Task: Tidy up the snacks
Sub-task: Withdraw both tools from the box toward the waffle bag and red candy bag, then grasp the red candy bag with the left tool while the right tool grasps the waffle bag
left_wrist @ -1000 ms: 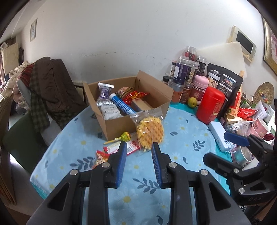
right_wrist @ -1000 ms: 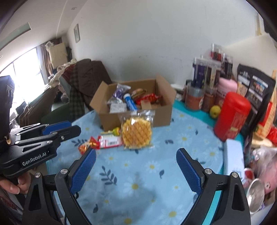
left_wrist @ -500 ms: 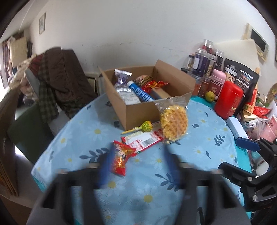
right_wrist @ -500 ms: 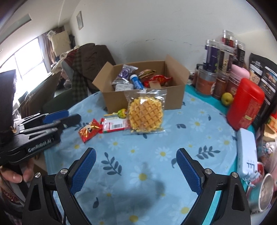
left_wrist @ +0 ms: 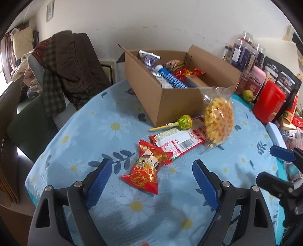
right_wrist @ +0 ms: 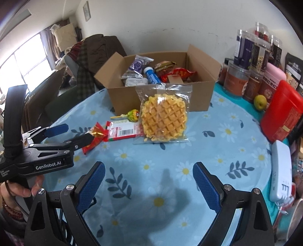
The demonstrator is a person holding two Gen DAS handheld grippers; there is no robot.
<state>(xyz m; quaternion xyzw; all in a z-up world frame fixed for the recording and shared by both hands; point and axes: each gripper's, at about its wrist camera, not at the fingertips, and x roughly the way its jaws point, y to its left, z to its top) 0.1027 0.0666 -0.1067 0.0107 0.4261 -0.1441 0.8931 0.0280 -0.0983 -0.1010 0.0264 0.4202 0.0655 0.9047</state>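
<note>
On the round desk point(left_wrist: 106, 121) with the blue flowery cloth, the open brown cardboard box point(left_wrist: 176, 98) sits far back. The shiny red candy packet point(left_wrist: 147, 168) lies long-ways just ahead of the left gripper point(left_wrist: 149, 181), whose jaws are opening around nothing. The right gripper point(right_wrist: 148, 181) is wide open, empty, farther away.

My left gripper point(left_wrist: 149, 181), nearly shut a second ago, is opening wide and now sits lower over the red snack packet point(left_wrist: 148, 169); my right gripper point(right_wrist: 148, 179) drops closer to the tablecloth point(right_wrist: 217, 143).

White wall point(left_wrist: 170, 22) w/ small frame point(right_wrist: 86, 10); bright window point(right_wrist: 28, 62) left; clothes-piled chair point(left_wrist: 56, 75).
</note>
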